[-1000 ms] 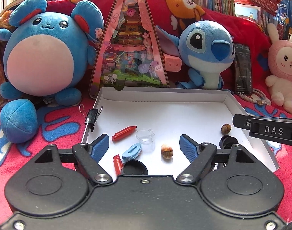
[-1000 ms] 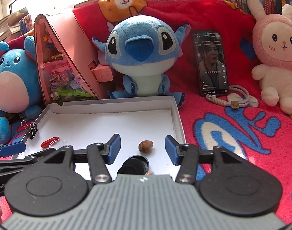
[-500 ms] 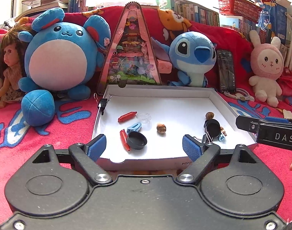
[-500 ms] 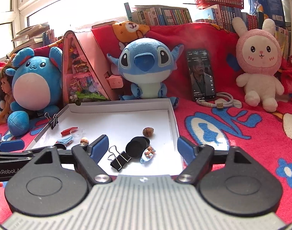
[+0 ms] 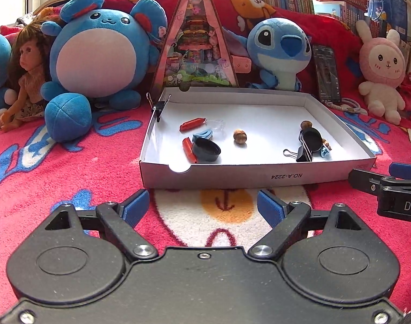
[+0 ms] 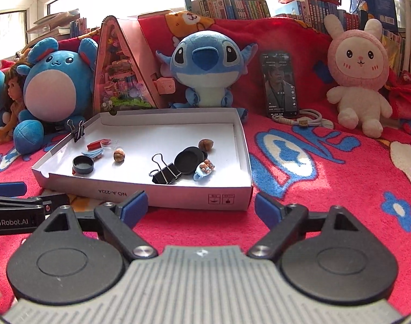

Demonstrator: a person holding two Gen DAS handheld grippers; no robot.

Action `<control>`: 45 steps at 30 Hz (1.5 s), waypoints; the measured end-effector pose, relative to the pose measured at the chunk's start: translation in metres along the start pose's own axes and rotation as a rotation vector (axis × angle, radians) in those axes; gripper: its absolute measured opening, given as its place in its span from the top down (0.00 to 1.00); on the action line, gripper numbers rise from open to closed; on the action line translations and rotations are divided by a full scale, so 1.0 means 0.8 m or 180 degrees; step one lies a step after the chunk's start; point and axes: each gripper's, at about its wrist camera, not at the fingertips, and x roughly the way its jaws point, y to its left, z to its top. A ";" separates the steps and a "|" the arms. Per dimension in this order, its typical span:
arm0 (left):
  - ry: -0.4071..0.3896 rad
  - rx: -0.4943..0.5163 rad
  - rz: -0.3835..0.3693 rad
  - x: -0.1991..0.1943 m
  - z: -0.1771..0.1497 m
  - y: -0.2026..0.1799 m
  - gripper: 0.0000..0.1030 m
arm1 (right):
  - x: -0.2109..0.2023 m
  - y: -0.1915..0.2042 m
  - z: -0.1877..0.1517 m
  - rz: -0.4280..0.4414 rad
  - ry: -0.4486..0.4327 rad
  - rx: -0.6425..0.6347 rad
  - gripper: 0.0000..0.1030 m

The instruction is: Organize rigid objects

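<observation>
Small rigid objects sit in white box

Small objects lie in the shallow white box at mid-frame: two red sticks, two nuts, two black caps and a binder clip. Another clip grips its left rim. Left gripper and right gripper hover wide open and empty at lower frame. Only the right view shows the phone screen clearly.

A red blanket with blue and white pictures covers the bed in front of me. A white box sits flat on it. Behind the box stand a round blue plush, a pink triangle toy box, a blue alien plush, a phone, a pink bunny and a doll.
</observation>
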 end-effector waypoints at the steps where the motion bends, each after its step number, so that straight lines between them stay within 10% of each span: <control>1: 0.0021 -0.0004 0.0010 0.002 -0.002 0.000 0.16 | 0.002 0.002 -0.003 0.0002 0.0031 -0.0020 0.10; 45: 0.0137 -0.0078 0.0234 0.026 -0.020 0.004 0.00 | 0.039 0.013 -0.024 -0.0125 0.0426 -0.0085 0.00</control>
